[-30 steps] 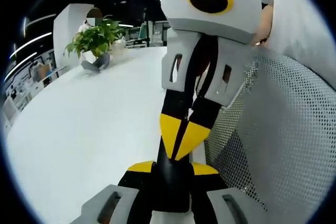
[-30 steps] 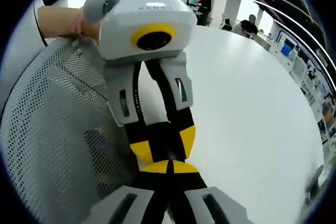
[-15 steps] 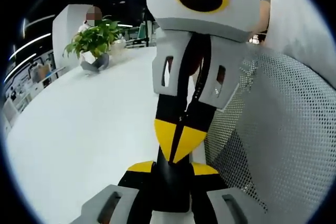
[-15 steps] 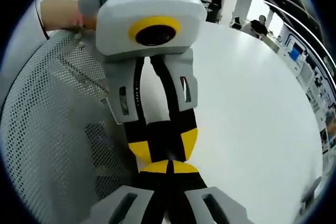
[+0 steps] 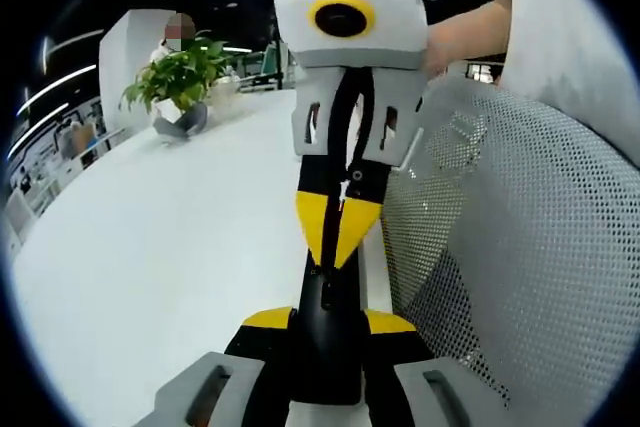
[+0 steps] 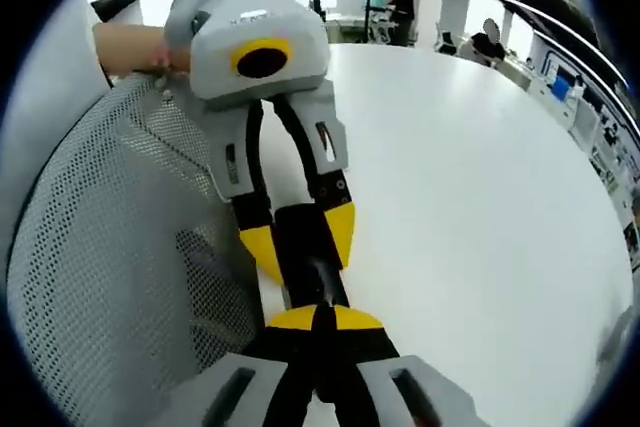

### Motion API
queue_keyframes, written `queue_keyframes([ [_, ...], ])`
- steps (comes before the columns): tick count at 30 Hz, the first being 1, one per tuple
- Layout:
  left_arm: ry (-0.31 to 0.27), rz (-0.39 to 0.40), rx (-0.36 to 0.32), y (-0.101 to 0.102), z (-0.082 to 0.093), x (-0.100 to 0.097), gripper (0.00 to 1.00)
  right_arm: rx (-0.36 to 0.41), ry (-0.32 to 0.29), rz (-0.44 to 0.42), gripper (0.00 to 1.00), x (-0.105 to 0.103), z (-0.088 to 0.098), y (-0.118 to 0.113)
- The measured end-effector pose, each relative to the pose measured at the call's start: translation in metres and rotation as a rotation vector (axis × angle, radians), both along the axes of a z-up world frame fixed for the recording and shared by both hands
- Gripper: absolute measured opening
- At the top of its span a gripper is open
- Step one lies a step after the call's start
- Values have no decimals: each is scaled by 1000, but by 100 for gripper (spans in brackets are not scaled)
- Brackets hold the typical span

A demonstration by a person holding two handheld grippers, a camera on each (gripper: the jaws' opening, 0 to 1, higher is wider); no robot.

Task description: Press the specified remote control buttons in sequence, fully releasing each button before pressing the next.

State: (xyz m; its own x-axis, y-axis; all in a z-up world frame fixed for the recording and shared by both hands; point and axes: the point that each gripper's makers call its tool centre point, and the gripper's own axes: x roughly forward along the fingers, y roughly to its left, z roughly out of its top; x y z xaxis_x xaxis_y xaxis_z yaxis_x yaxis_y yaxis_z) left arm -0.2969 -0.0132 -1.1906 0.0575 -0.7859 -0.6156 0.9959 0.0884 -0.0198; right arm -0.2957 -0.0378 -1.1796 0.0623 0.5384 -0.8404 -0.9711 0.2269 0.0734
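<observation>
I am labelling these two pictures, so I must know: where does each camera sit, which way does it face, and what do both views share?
Left gripper view: rides on the left gripper, jaws clamped on a slim black remote control, facing the right gripper and a green potted plant; a bare forearm shows.
Right gripper view: rides on the right gripper, jaws closed, facing the left gripper; a hand shows.
Shared: both grippers, remote, white table, grey mesh chair back.
</observation>
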Motion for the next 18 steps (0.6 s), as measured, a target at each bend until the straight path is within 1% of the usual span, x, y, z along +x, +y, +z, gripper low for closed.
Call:
queue_keyframes([
  [2, 0, 1, 0, 0, 0, 0, 24, 7, 4, 0, 12, 2, 0, -5],
  [3, 0, 2, 0, 0, 0, 0, 24, 15, 4, -12, 16, 3, 1, -7],
  [6, -1, 4, -1, 0, 0, 0, 24, 19, 9, -19, 24, 5, 0, -10],
  [9, -2, 5, -3, 0, 0, 0, 24, 3, 13, 13, 32, 1, -2, -11],
  [10, -2, 5, -3, 0, 0, 0, 24, 1, 14, 19, 33, 0, -2, -11],
  [14, -3, 5, -5, 0, 0, 0, 24, -8, 18, 62, 32, -8, -9, -10],
  [17, -4, 6, -5, 0, 0, 0, 24, -9, 19, 60, 31, -8, -10, -10],
  [18, -4, 6, -5, 0, 1, 0, 24, -9, 28, 56, 30, -8, -11, -10],
])
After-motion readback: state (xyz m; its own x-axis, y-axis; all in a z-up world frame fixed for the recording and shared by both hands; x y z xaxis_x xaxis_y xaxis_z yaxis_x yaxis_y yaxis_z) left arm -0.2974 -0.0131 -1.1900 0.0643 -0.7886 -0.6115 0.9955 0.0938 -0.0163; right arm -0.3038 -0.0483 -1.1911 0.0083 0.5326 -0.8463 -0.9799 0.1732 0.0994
